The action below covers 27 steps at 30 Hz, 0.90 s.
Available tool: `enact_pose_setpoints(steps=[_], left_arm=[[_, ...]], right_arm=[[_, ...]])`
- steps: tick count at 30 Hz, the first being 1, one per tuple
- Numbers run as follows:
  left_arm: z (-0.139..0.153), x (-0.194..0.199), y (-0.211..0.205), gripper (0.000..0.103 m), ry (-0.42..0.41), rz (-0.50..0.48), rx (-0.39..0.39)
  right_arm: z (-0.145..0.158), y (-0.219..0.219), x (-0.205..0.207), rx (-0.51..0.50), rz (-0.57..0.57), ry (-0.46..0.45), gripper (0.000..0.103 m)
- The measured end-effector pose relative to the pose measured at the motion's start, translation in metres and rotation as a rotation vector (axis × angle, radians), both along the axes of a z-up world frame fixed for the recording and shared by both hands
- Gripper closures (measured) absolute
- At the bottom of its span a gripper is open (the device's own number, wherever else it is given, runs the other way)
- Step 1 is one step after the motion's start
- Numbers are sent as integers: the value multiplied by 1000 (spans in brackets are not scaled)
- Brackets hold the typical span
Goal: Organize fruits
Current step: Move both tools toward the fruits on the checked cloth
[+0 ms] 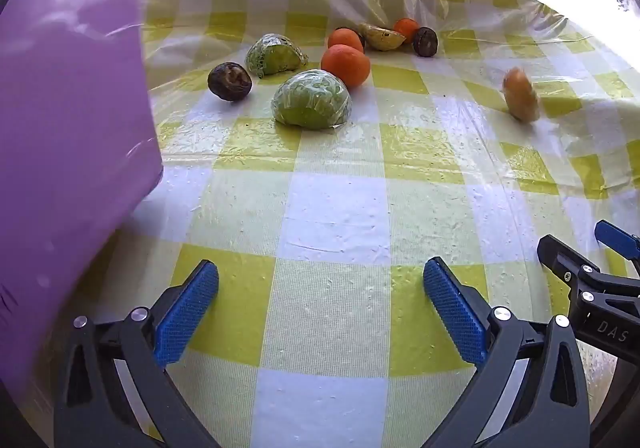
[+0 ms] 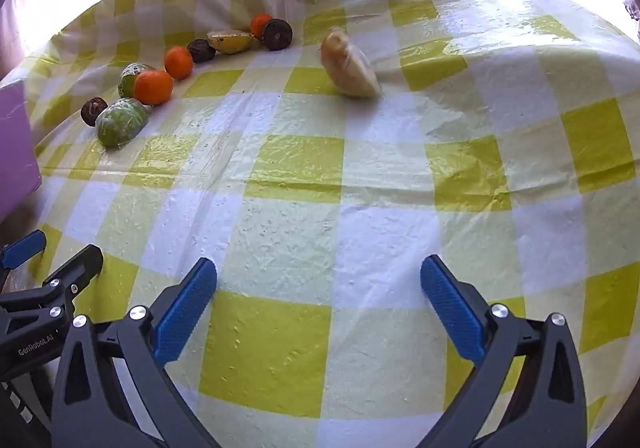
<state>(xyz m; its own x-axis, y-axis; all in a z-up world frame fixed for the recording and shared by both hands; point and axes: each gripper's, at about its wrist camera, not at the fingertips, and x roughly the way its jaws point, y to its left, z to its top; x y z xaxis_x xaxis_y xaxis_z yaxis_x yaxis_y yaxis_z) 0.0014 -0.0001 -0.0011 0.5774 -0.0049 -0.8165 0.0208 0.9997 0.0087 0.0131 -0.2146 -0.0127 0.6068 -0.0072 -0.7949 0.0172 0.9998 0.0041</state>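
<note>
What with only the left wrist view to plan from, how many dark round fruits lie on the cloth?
Observer: Three. The right wrist view shows a third dark fruit between an orange and the yellow cut fruit; that orange mostly hides it from you.
Operator: Is the right gripper empty? I see only its edge.
Observer: Yes. Its jaws stand wide open, with only the checkered tablecloth between them.
Operator: The lone pale fruit is a blur for me.
Observer: Here it reads as a pale wedge in clear wrap, lying well apart from the row.
</note>
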Motion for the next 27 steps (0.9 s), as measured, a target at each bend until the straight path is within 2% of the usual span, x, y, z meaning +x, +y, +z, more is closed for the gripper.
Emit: enact_pose_setpoints(steps=[27], left_arm=[[1,-1,1,4,-28,0,3]], right_arm=[[2,0,1,23,0,-1,1]])
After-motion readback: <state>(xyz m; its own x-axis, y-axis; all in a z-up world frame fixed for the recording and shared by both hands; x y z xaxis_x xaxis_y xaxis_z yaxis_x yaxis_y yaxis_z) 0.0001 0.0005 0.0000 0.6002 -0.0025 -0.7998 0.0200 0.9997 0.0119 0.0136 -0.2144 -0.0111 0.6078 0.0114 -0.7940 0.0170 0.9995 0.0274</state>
